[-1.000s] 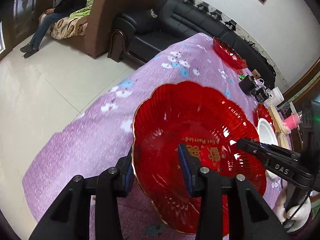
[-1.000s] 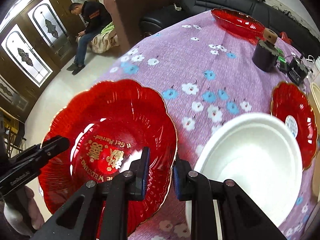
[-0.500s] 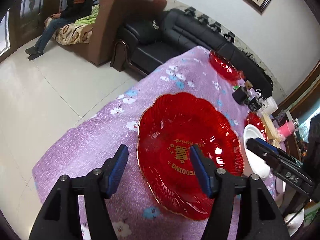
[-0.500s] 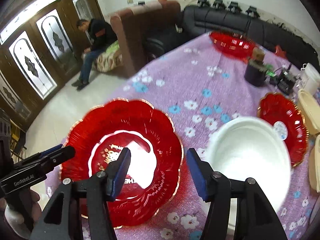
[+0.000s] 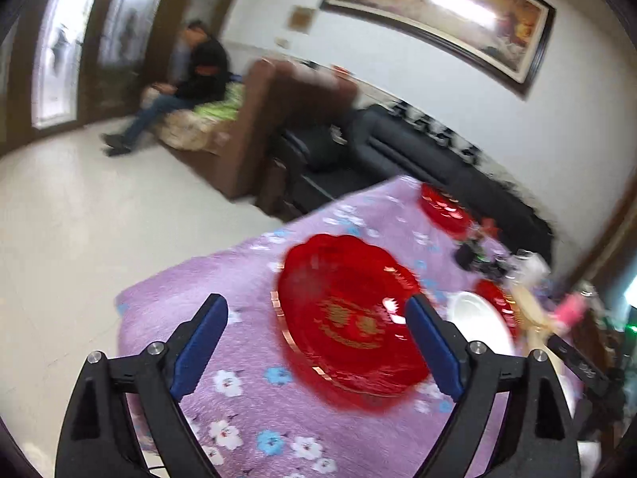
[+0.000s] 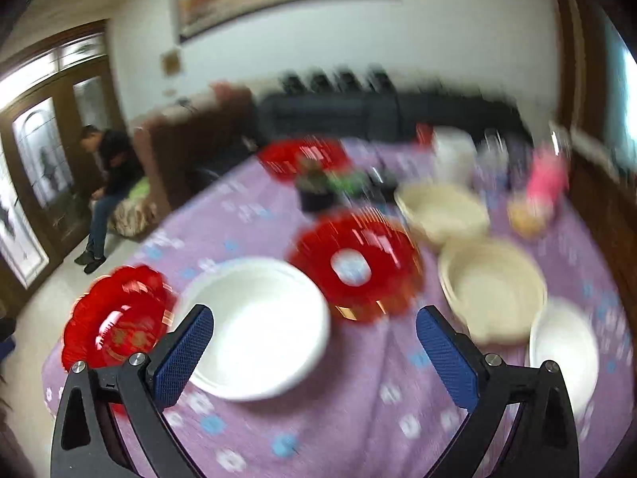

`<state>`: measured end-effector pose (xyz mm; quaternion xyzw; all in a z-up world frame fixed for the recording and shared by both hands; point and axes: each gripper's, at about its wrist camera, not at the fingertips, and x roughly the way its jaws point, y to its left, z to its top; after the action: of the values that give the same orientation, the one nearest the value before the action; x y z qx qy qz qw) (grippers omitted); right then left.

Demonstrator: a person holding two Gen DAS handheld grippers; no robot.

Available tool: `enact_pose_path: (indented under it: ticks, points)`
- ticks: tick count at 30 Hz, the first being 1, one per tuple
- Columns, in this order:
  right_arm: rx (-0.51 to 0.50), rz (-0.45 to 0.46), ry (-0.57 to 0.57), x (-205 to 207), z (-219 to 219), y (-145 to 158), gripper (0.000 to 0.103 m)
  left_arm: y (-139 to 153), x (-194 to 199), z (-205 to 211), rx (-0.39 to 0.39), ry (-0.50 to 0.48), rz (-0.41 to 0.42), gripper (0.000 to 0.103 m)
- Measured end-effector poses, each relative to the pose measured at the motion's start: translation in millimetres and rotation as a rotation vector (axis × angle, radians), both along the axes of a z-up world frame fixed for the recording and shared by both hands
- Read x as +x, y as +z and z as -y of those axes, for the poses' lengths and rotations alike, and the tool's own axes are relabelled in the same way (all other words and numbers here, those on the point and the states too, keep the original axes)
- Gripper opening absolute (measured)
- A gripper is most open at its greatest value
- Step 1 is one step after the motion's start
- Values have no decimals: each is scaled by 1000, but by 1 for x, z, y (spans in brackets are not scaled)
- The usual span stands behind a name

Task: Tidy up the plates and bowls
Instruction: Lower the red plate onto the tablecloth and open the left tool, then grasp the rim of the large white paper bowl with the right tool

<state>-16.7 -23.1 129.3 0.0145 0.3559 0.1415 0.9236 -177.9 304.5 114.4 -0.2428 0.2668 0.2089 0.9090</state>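
A large red scalloped plate [image 5: 350,318] with gold lettering lies flat on the purple flowered tablecloth [image 5: 239,398]. My left gripper [image 5: 314,302] hovers above and behind it, jaws opening wide, nothing between the pads. In the right wrist view the same red plate [image 6: 115,318] sits at the left. My right gripper [image 6: 314,312] hangs over the cloth with its jaws opening and empty. A white bowl [image 6: 254,326] sits just ahead of its left finger and a smaller red plate [image 6: 358,263] lies beyond. Both views are motion-blurred.
Two cream bowls [image 6: 493,286] [image 6: 442,211] and a white bowl [image 6: 565,342] stand at the right. Another red plate [image 6: 302,155], a black device [image 6: 314,195] and a pink item [image 6: 545,175] crowd the far side. A person [image 5: 191,75] sits on a sofa beyond.
Both grippers let go of the large red plate's rim, opened wide and drew back and up. The right view swung right, off the plate, over the white bowl.
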Motion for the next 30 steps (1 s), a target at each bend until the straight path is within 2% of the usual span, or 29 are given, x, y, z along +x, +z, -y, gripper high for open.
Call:
enact_pose_path:
  ticks: [2,5,8,10,12,14,16,18,23,29,30]
  points:
    - [45,-75,-17,13,15,-15,103,0,5,11,44,-20,-12,91]
    - [104,-142,-32,23,25,-31,100,5,0,21,97,-39,22,91]
    - [178,-218,-27,32,23,-50,93,4,-1,22,72,-72,13,91]
    - [216,-280,-15,41,14,-65,77,1,0,23,52,-89,-3,91]
    - [237,-358,-4,50,1,-82,72,-1,0,25,44,-108,-15,91]
    - [280,-422,-9,56,-5,-96,59,-2,-2,30,58,-120,-23,91]
    - [330,-460,3,56,-6,-105,30,-1,-3,34,77,-138,-32,91]
    - [338,-462,13,53,-5,-105,22,1,-2,39,89,-160,-37,91]
    - [333,-434,43,44,15,-87,19,4,2,52,77,-245,-34,91]
    - [247,-334,55,26,47,-57,19,-6,17,78,62,-324,-59,91]
    - [232,-323,57,27,48,-55,24,-8,19,81,57,-332,-65,91]
